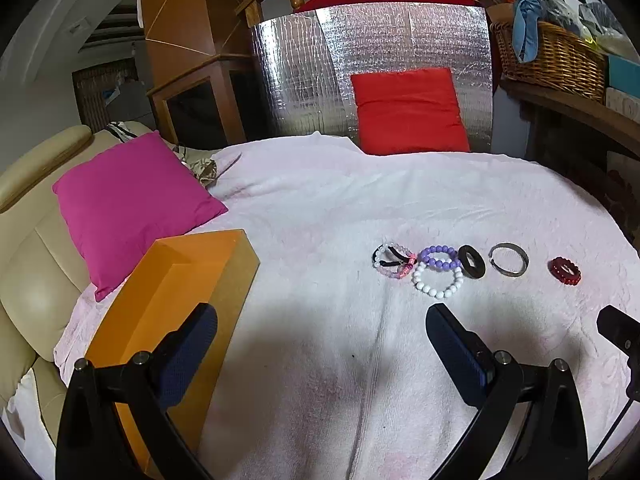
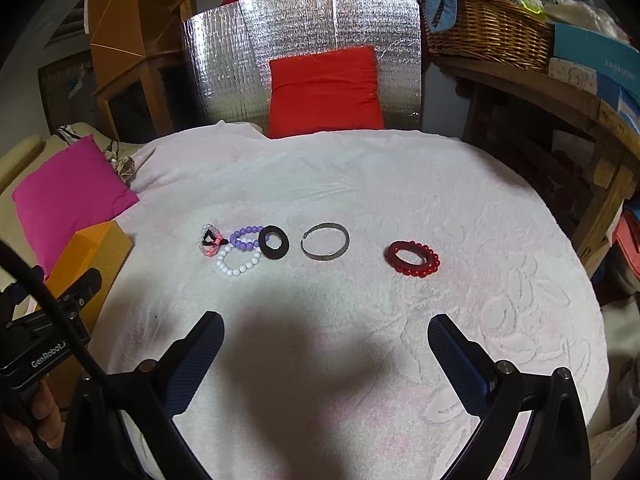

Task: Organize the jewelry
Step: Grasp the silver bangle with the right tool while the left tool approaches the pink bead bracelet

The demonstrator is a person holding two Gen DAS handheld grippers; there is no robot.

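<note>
Several bracelets lie in a row on a pale pink towel (image 2: 360,184): a clear-and-pink beaded one with a black band (image 2: 210,242), a purple beaded one (image 2: 242,238), a white beaded one (image 2: 239,264), a black ring (image 2: 274,242), a grey metal bangle (image 2: 325,241) and a red beaded one (image 2: 413,259). An orange box (image 1: 176,304), lid shut, sits at the left. My left gripper (image 1: 322,326) is open, hovering near the box, short of the bracelets. My right gripper (image 2: 326,332) is open, nothing in it, short of the bangle and red bracelet.
A magenta cushion (image 1: 132,204) lies on the cream sofa (image 1: 36,272) behind the box. A red cushion (image 2: 324,92) leans on a silver foil panel (image 2: 304,36) at the back. A wooden shelf (image 2: 560,92) with a wicker basket (image 2: 488,28) stands at the right.
</note>
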